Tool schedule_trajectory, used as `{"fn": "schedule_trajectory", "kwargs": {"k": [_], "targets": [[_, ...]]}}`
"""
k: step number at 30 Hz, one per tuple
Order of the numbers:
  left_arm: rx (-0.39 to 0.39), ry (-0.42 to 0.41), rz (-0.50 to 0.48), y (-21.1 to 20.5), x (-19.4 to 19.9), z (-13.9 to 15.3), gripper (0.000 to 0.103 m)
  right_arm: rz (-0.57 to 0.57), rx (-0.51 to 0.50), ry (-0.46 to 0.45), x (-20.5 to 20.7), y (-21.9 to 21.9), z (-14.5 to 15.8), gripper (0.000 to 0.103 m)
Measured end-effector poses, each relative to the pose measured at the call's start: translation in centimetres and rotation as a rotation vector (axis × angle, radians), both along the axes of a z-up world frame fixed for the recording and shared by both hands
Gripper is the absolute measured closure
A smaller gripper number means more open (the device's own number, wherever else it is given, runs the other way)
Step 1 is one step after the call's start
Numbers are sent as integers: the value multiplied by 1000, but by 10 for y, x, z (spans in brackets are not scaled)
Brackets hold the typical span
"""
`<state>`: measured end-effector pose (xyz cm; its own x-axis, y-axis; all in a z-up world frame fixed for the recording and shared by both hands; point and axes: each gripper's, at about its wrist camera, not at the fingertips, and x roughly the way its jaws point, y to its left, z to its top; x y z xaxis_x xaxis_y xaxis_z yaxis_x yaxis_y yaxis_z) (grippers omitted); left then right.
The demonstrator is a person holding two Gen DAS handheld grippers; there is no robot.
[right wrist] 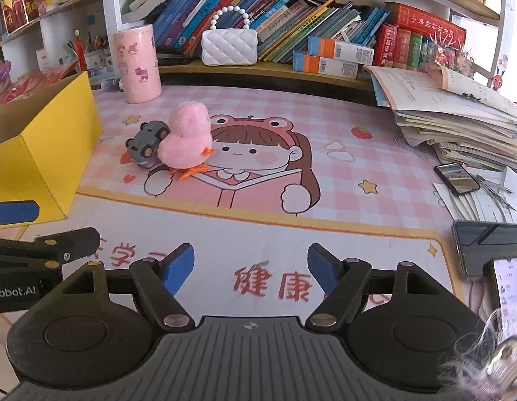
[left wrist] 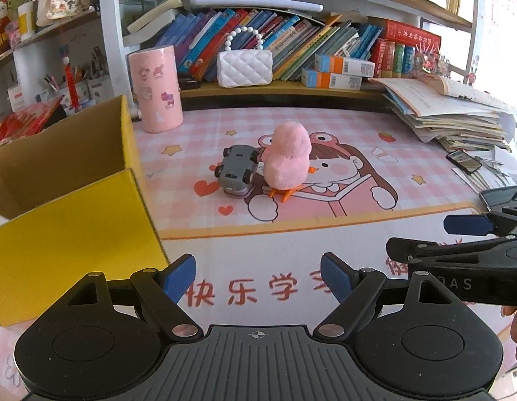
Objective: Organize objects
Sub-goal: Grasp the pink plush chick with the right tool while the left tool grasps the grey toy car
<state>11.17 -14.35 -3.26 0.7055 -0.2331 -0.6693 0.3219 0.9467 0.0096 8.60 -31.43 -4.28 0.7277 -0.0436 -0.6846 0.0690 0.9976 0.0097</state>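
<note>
- Step, as judged: approach, with nothing picked up yet
- Chick [left wrist: 286,162] stands mid-mat, touching the overturned car [left wrist: 236,170] on its left; yellow box [left wrist: 74,230] sits open at the mat's left edge
- Left gripper [left wrist: 258,277] and right gripper [right wrist: 251,267]: jaws spread wide, empty, level, side by side above the mat's near edge, aimed at the toys
- Next move likely needs one gripper advanced to straddle a toy, then closed
</note>
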Motion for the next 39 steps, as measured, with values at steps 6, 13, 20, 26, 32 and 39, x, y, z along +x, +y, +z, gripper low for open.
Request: {"fn": "schedule_trajectory", "kwargs": {"k": [6,13,20,26,32,39], "targets": [[14,7,19,-6,12,-3,19,-4,37,-15,18,-12,-1,29],[60,5,-15,-22,24,-2,19,4,118,-35,44,-25,1,28],[116,-21,-11,-29,38,-3,17,54,242,-52,78,-31,4,26],[115,-17,13,-31,50,-1,15,125,330,-61,116,-26,2,26],[125,-14,24,-36,57,-3,15,149,382,-37,156,-20,-6,27],[124,-1,43,-41,67,-9,15,215,417,-4,174,-22,-18,60]]}}
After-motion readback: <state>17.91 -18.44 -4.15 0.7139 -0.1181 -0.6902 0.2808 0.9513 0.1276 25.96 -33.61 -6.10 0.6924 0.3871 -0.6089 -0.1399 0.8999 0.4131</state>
